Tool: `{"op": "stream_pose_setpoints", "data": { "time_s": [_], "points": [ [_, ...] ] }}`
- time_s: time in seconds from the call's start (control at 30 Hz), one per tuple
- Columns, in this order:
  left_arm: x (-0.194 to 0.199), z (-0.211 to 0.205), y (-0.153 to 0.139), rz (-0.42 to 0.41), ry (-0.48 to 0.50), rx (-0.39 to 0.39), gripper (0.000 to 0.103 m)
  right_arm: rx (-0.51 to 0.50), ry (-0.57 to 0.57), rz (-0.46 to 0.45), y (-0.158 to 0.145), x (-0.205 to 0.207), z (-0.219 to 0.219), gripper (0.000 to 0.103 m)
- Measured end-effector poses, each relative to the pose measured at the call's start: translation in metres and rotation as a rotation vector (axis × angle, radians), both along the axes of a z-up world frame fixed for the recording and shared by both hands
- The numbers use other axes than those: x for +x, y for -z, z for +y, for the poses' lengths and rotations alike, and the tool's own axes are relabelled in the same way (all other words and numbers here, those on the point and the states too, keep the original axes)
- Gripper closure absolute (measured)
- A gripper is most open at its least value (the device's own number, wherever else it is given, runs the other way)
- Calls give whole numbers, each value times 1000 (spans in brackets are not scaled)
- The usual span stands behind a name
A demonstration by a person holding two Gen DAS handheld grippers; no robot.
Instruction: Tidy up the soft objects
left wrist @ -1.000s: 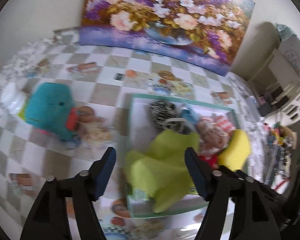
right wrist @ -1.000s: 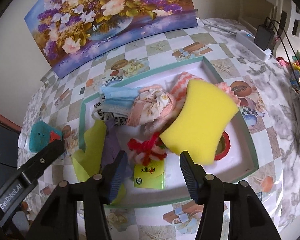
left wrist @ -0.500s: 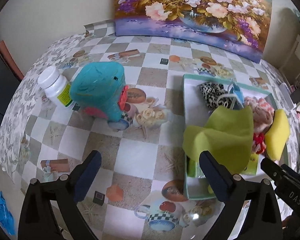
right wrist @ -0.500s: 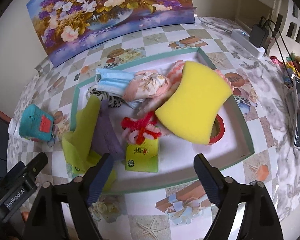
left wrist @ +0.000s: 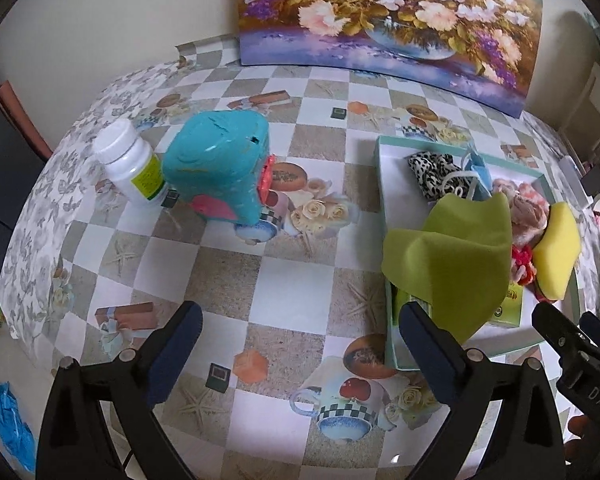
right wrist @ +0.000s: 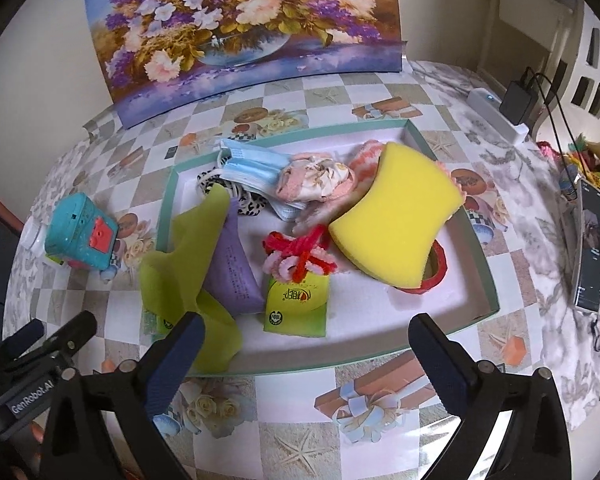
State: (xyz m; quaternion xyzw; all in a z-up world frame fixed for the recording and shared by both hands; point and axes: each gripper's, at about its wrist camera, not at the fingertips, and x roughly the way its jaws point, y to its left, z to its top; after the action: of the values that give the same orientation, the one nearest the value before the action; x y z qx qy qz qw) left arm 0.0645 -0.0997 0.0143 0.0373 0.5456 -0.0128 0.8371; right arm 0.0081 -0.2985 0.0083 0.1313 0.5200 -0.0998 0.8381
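We see a shallow teal-rimmed tray (right wrist: 452, 184) with a white floor on the checkered oilcloth table (left wrist: 292, 292), and the soft things lie heaped inside it. A thick yellow sponge (right wrist: 396, 224) with pinched sides leans tilted over a red tape ring (right wrist: 434, 278). Beside it lie fuzzy red and pink pipe cleaners (right wrist: 300, 256), a crumpled floral cloth (right wrist: 316, 178), a pleated blue face mask (right wrist: 252, 168) and a leopard-print fabric (left wrist: 430, 172). A stiff lime-green felt sheet (right wrist: 184, 256) stands folded at the tray's left wall, partly draped over the rim, with a smooth purple pouch (right wrist: 232, 276) and a glossy green packet (right wrist: 296, 304) next to it. Outside the tray, well apart, a hard teal plastic toy (left wrist: 216, 168) touches a white pill bottle (left wrist: 130, 164).

Our left gripper (left wrist: 300, 344) points steeply down over bare table left of the tray, jaws wide apart and empty. Our right gripper (right wrist: 306, 360) tilts down over the tray's near rim; its jaws are opening, with nothing clamped between them.
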Motion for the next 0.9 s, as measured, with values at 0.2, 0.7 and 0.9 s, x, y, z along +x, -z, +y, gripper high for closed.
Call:
{"op": "stream_pose_setpoints", "data": {
  "time_s": [0.2, 0.7, 0.9],
  "points": [
    [-3, 4, -6, -24, -30, 34, 4, -10, 16, 0, -1, -4, 0, 0],
    [-3, 0, -8, -7, -18, 27, 4, -18, 9, -11, -2, 0, 2, 0],
    [-2, -2, -9, -6, -14, 22, 4, -21, 4, -9, 0, 1, 1, 0]
  ]
}}
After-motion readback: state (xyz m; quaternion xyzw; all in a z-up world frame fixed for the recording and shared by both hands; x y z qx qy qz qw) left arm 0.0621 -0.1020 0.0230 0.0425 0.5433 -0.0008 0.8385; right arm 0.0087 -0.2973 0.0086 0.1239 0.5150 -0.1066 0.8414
